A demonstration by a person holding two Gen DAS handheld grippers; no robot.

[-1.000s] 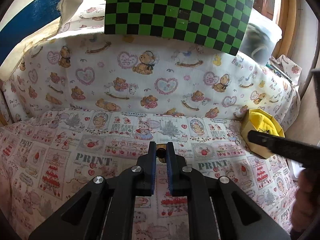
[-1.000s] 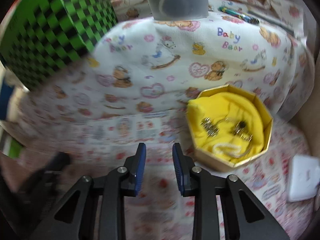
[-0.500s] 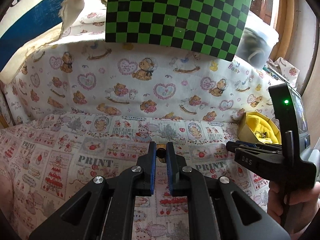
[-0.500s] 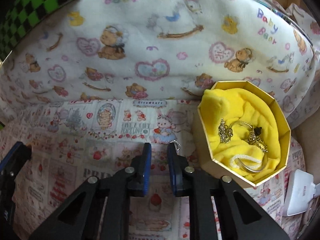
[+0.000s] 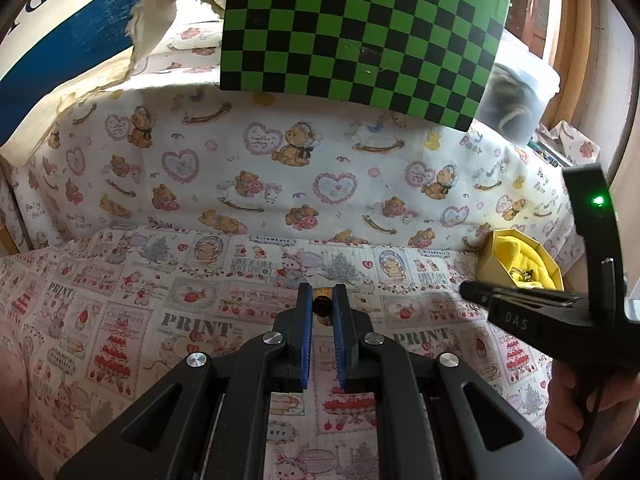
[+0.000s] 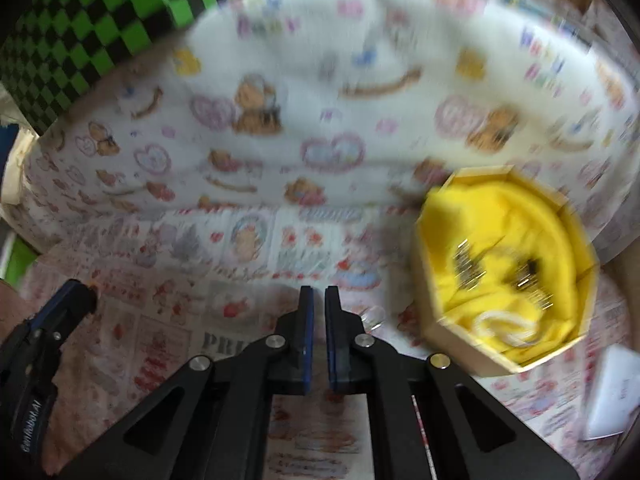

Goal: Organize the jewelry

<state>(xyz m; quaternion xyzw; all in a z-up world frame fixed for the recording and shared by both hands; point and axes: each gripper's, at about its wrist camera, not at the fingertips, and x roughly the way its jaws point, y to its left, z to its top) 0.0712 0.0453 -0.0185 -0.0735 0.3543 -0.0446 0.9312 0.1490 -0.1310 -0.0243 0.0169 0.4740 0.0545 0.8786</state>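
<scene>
Right wrist view: right gripper jaws have clenched empty, beside a small ring near the yellow box; a regrasp seems needed. Left gripper stays clamped on a gold piece.

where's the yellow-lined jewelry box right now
In the right wrist view the jewelry box sits right of the right tool, on the printed cloth against the pillow.

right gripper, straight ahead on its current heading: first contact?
Probably the printed cloth just ahead of the right gripper, which points steeply down at it. The yellow box sits off to the right, outside that line. Blur leaves depth uncertain.
</scene>
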